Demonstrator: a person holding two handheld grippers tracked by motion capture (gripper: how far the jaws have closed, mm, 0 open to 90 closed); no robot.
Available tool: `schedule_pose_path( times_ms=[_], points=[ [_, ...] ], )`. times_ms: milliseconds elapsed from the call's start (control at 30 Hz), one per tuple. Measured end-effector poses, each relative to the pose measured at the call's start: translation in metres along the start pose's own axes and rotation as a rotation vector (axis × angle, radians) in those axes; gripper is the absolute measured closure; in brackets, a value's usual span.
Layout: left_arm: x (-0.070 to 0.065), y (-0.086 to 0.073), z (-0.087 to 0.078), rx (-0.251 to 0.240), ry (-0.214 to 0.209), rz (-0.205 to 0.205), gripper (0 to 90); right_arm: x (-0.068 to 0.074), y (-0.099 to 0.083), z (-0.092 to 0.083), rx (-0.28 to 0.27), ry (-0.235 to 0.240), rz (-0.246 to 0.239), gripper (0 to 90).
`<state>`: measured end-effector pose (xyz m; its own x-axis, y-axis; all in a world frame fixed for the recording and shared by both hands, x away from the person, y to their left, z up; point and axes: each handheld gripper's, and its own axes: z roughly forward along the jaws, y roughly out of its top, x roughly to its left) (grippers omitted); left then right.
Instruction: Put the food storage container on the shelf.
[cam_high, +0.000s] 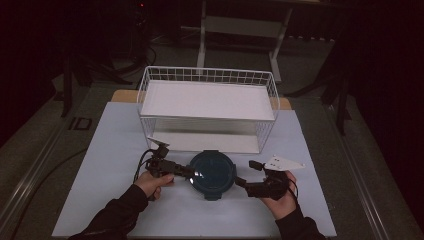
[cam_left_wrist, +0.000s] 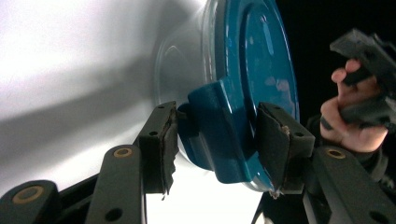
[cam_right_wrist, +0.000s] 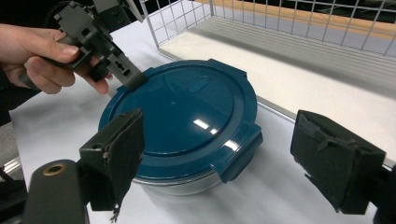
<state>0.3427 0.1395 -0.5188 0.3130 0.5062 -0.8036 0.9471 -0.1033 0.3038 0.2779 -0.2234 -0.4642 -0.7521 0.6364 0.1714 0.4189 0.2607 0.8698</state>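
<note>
container (cam_high: 212, 174): round, teal lid, lower centre of the high view, just before the wire basket (cam_high: 207, 107)
left gripper (cam_left_wrist: 217, 140): jaws either side of a lid latch tab (cam_left_wrist: 219, 130), contact unclear
right gripper (cam_right_wrist: 215, 163): jaws spread wide, holding nothing

Teal lid (cam_high: 212, 169) — white wire basket (cam_high: 207, 107)

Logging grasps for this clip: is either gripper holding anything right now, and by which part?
The left gripper straddles a side latch tab of the container's blue lid; firm closure cannot be told. The right gripper is open, holding nothing.
</note>
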Motion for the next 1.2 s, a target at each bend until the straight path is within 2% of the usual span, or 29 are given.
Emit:
schedule_pose_path(
  times_ms=[67, 100, 167, 200, 233, 267, 300, 333, 367, 400, 433, 467, 500, 533, 567, 600, 667, 700, 733, 767, 967, 1133, 1200],
  points=[
    [0.004, 0.001, 0.000, 0.014, -0.027, -0.022, 50.9, -0.002, 0.000, 0.000, 0.001, 0.007, 0.020, 17.2],
    [0.004, 0.001, 0.000, 0.014, -0.027, -0.022, 51.4, -0.002, 0.000, 0.000, 0.001, 0.007, 0.020, 17.2],
    [0.004, 0.001, 0.000, 0.013, -0.027, -0.018, 51.5, -0.005, -0.001, 0.001, 0.013, 0.022, 0.052, 17.2],
    [0.003, 0.001, 0.000, 0.013, -0.027, -0.016, 51.5, -0.005, -0.001, 0.001, 0.013, 0.022, 0.052, 17.2],
    [0.003, 0.001, 0.000, 0.007, -0.026, -0.013, 51.6, -0.008, -0.002, 0.003, 0.026, 0.038, 0.092, 18.0],
    [0.002, 0.000, 0.000, 0.005, -0.023, -0.010, 51.6, -0.008, -0.002, 0.003, 0.026, 0.038, 0.092, 18.0],
    [0.001, 0.000, 0.000, 0.005, -0.018, -0.002, 51.9, -0.012, -0.004, 0.004, 0.030, 0.059, 0.133, 20.7],
    [0.000, -0.001, -0.001, 0.006, -0.014, 0.013, 51.9, -0.012, -0.004, 0.004, 0.030, 0.059, 0.133, 20.7],
    [-0.001, -0.001, -0.002, 0.007, -0.017, 0.026, 52.4, -0.014, -0.004, 0.005, 0.035, 0.068, 0.161, 21.0],
    [-0.003, -0.002, -0.002, 0.004, -0.018, 0.042, 53.5, -0.021, -0.006, 0.007, 0.045, 0.112, 0.241, 21.8],
    [-0.005, -0.003, -0.003, 0.002, -0.013, 0.060, 53.5, -0.021, -0.006, 0.007, 0.045, 0.112, 0.241, 21.8],
    [-0.005, -0.003, -0.003, 0.002, -0.013, 0.060, 53.7, -0.021, -0.006, 0.007, 0.045, 0.112, 0.241, 21.8],
    [-0.009, -0.005, -0.003, -0.001, -0.007, 0.088, 53.7, -0.023, -0.007, 0.008, 0.051, 0.119, 0.266, 22.3],
    [-0.011, -0.006, -0.004, -0.004, -0.004, 0.100, 54.6, -0.030, -0.012, 0.012, 0.071, 0.154, 0.348, 28.3],
    [-0.012, -0.007, -0.004, -0.009, -0.004, 0.104, 54.6, -0.030, -0.012, 0.012, 0.071, 0.154, 0.348, 28.3],
    [-0.013, -0.009, -0.005, -0.012, -0.005, 0.110, 55.0, -0.034, -0.015, 0.014, 0.093, 0.176, 0.385, 32.1],
    [-0.013, -0.010, -0.005, -0.016, -0.006, 0.114, 55.1, -0.034, -0.015, 0.014, 0.093, 0.176, 0.385, 32.1],
    [-0.012, -0.012, -0.006, -0.022, -0.010, 0.135, 55.1, -0.035, -0.017, 0.016, 0.104, 0.174, 0.398, 33.2],
    [-0.013, -0.013, -0.006, -0.024, -0.011, 0.136, 55.3, -0.036, -0.020, 0.019, 0.130, 0.197, 0.429, 37.7],
    [-0.014, -0.014, -0.006, -0.028, -0.011, 0.153, 55.4, -0.037, -0.021, 0.020, 0.141, 0.196, 0.436, 39.7],
    [-0.020, -0.017, -0.007, -0.025, 0.000, 0.211, 56.4, -0.037, -0.026, 0.026, 0.181, 0.262, 0.480, 50.8],
    [-0.022, -0.021, -0.008, -0.038, 0.004, 0.222, 56.6, -0.035, -0.027, 0.028, 0.189, 0.298, 0.498, 53.8],
    [-0.023, -0.024, -0.008, -0.047, 0.007, 0.230, 56.7, -0.036, -0.029, 0.028, 0.194, 0.319, 0.527, 54.6]
  ],
)
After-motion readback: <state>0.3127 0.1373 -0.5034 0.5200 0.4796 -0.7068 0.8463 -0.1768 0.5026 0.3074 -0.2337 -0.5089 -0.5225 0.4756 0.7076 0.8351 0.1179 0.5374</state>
